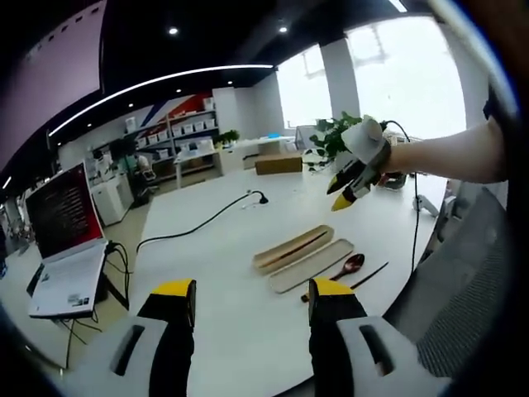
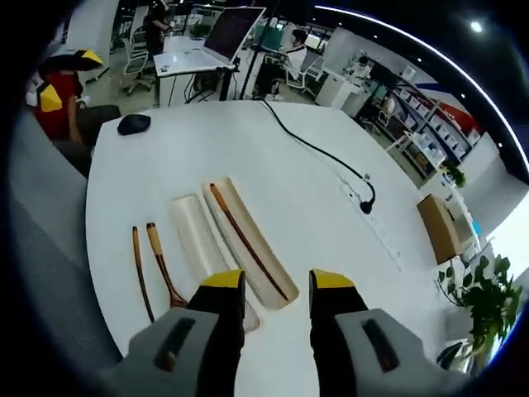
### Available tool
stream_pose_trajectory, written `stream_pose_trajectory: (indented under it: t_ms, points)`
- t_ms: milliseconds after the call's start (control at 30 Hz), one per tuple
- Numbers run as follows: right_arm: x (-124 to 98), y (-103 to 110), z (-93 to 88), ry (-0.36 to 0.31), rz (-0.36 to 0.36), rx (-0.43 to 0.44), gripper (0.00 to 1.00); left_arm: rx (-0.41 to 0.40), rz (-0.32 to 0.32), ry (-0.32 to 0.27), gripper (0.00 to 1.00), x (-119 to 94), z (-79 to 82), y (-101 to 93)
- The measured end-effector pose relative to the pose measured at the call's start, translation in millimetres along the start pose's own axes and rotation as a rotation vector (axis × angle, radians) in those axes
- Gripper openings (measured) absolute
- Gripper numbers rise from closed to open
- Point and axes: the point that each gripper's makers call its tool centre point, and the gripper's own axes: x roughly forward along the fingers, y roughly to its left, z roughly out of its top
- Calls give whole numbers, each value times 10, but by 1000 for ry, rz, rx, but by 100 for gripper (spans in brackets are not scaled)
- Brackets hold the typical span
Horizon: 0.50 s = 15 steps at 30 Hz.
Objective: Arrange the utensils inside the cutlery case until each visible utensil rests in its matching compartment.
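The cutlery case lies apart in two long beige trays on the white table [image 2: 331, 273]. One tray [image 2: 263, 266] holds a dark chopstick [image 2: 240, 236]; the other tray [image 2: 197, 236] is bare. Beside them on the table lie a wooden-handled spoon [image 2: 159, 260] and a second chopstick [image 2: 139, 273]. My right gripper [image 2: 277, 285] hangs open just above the near end of the trays. In the left gripper view the trays [image 1: 302, 255], spoon [image 1: 347, 266] and loose chopstick [image 1: 369, 275] lie ahead to the right. My left gripper [image 1: 252, 289] is open over bare table. The right gripper [image 1: 354, 178] hovers above, held by a hand.
A laptop [image 1: 66, 240] stands at the table's left edge, with a black cable [image 1: 207, 219] running across the middle. A mouse [image 2: 134, 124], a power strip [image 2: 372, 215], a cardboard box [image 2: 442, 227] and a potted plant [image 2: 479, 298] sit around the far parts. A grey chair [image 1: 463, 281] stands by the near edge.
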Motion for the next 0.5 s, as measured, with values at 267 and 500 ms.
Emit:
stream_pose_trajectory:
  t_ms: [267, 500]
  points:
    - [-174, 62, -149, -3, -2, 9, 28, 16, -12, 17, 56, 13, -25, -39]
    - [-254, 169, -415, 33, 14, 14, 28, 27, -13, 17, 56, 7, -20, -53]
